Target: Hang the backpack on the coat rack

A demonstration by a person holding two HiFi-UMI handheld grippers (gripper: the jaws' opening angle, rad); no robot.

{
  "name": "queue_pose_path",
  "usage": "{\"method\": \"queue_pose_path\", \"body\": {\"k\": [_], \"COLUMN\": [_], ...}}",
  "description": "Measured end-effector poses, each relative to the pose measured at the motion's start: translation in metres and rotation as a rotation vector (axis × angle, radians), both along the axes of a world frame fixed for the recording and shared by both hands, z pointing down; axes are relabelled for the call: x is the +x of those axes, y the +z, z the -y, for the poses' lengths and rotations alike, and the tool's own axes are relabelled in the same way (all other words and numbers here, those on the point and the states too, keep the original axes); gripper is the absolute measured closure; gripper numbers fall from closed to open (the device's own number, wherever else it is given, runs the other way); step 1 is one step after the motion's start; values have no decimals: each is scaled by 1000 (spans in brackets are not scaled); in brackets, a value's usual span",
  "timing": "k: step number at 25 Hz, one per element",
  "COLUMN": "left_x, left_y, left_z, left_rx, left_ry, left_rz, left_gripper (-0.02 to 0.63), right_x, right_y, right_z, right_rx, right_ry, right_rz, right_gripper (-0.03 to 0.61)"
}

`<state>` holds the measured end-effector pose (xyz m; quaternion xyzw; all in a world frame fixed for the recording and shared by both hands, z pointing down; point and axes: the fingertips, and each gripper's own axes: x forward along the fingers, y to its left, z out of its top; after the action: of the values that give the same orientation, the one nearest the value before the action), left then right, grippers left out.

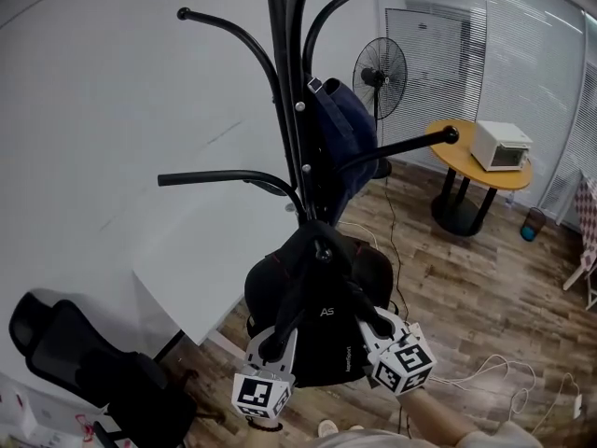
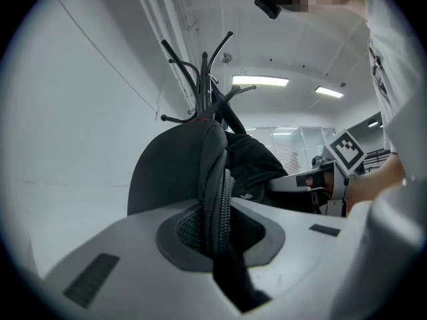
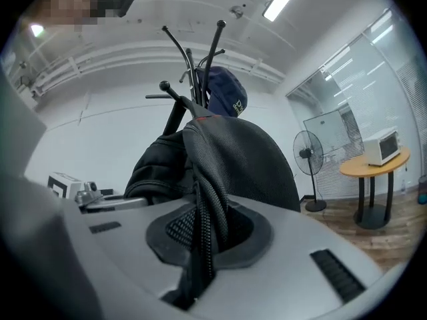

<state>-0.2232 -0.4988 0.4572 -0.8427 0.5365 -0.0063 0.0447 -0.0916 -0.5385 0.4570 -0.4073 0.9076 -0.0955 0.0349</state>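
A black backpack [image 1: 322, 329] hangs low in front of the black coat rack [image 1: 284, 82], its top close to the pole; whether it rests on a hook I cannot tell. My left gripper [image 1: 275, 343] is shut on one black shoulder strap [image 2: 217, 212], which runs up between its jaws. At the pack's other side, my right gripper [image 1: 373, 323] is shut on the other strap [image 3: 203, 225]. A dark blue bag [image 1: 340, 129] hangs higher on the rack. The rack's hooks [image 2: 200, 79] rise behind the pack in both gripper views.
A standing fan [image 1: 380, 73] is behind the rack. A round wooden table [image 1: 480, 161] with a white oven [image 1: 501, 146] stands at the right. A black office chair [image 1: 93, 371] and a white desk [image 1: 196, 259] are at the left. Cables [image 1: 494, 376] lie on the wooden floor.
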Motion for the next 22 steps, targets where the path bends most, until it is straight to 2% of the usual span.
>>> {"method": "queue_pose_path", "body": {"k": [4, 6, 10, 16, 22], "left_x": [2, 4, 8, 1, -14], "left_y": [1, 1, 2, 0, -11], "left_z": [0, -2, -6, -23, -60], "left_rx": [82, 118, 131, 147, 150], "left_ry": [10, 7, -6, -80, -189], "left_rz": [-3, -7, -29, -41, -125], "left_gripper": [572, 571, 557, 510, 489], "right_x": [-2, -3, -3, 5, 46], "right_y": [4, 5, 3, 0, -1], "right_z": [0, -4, -17, -36, -62], "right_rx": [30, 74, 144, 193, 242], "right_ry": [-19, -33, -58, -62, -20], "right_rz": [-11, -23, -46, -55, -47], "right_gripper": [546, 546, 535, 471, 462]}}
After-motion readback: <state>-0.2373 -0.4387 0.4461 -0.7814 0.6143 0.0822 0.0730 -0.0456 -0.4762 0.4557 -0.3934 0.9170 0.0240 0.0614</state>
